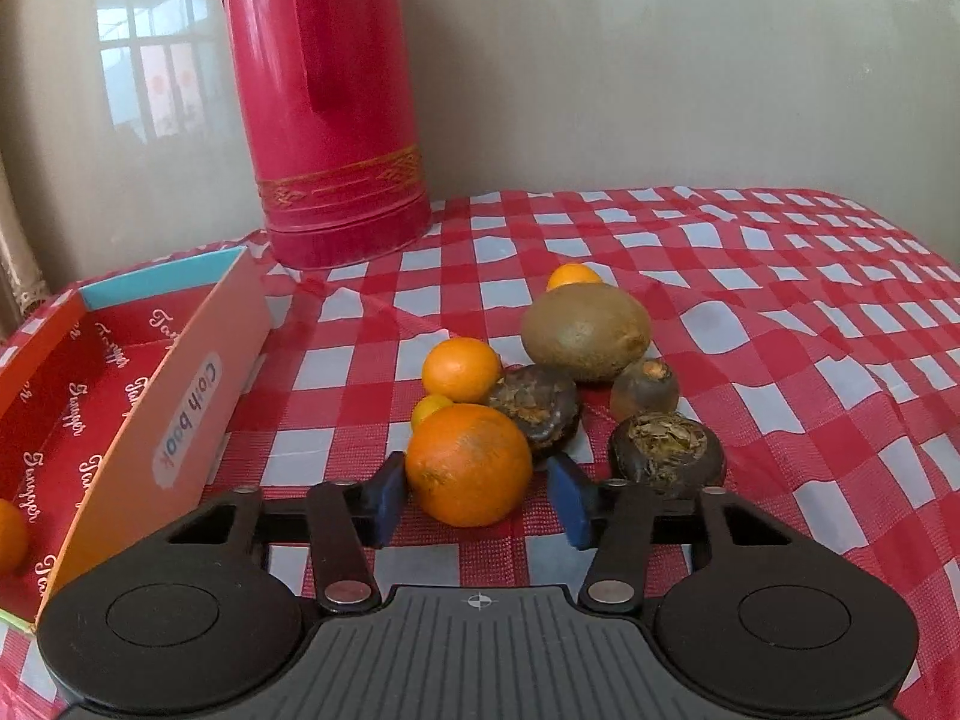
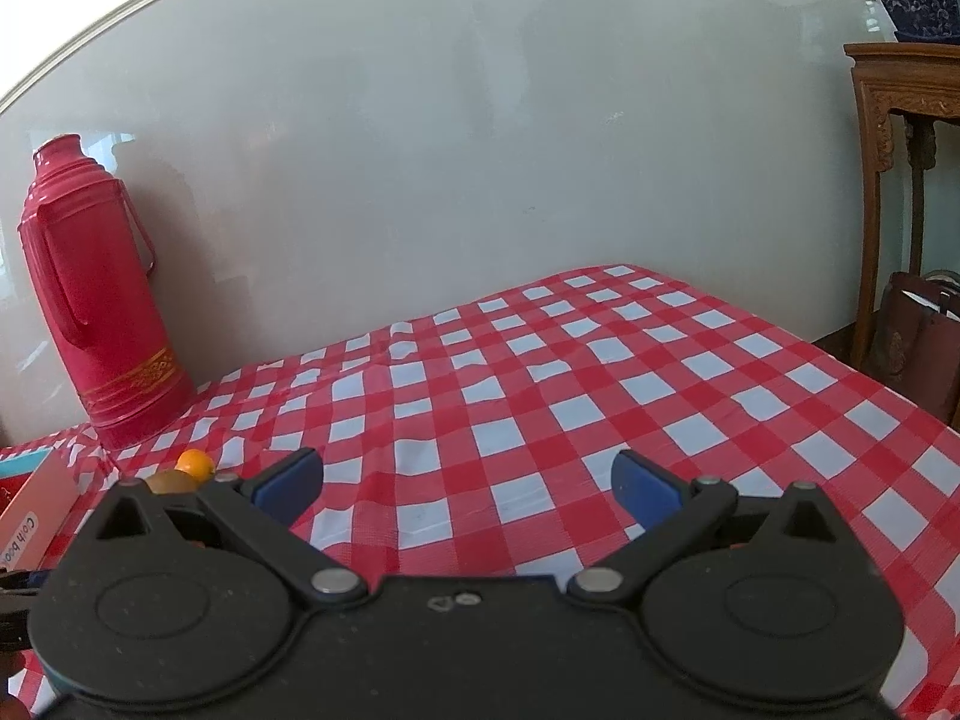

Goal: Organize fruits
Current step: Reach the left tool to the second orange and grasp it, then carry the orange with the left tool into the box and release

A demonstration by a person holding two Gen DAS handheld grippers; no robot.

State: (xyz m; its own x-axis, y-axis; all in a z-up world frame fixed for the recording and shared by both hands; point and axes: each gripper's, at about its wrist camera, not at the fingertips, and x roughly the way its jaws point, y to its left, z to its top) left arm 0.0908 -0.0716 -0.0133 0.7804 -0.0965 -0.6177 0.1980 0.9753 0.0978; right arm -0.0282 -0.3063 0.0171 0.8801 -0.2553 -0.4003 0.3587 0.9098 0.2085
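In the left wrist view a large orange [image 1: 469, 465] lies on the checked cloth between the blue pads of my left gripper [image 1: 477, 501]. The jaws are open; the left pad is at the orange's side, the right pad stands apart. Behind it lie a smaller orange [image 1: 461, 368], two small kumquats [image 1: 431, 408] [image 1: 573, 275], a brown kiwi [image 1: 585, 330] and three dark round fruits [image 1: 534, 405] [image 1: 667, 453] [image 1: 647, 389]. An open red cardboard box [image 1: 108, 384] stands to the left with an orange [image 1: 11, 534] inside. My right gripper [image 2: 468, 489] is open and empty above bare cloth.
A tall red thermos [image 1: 327, 102] stands at the back by the wall, also in the right wrist view [image 2: 99, 300]. A wooden side table [image 2: 900, 138] and a brown bag [image 2: 924, 342] stand beyond the table's right edge.
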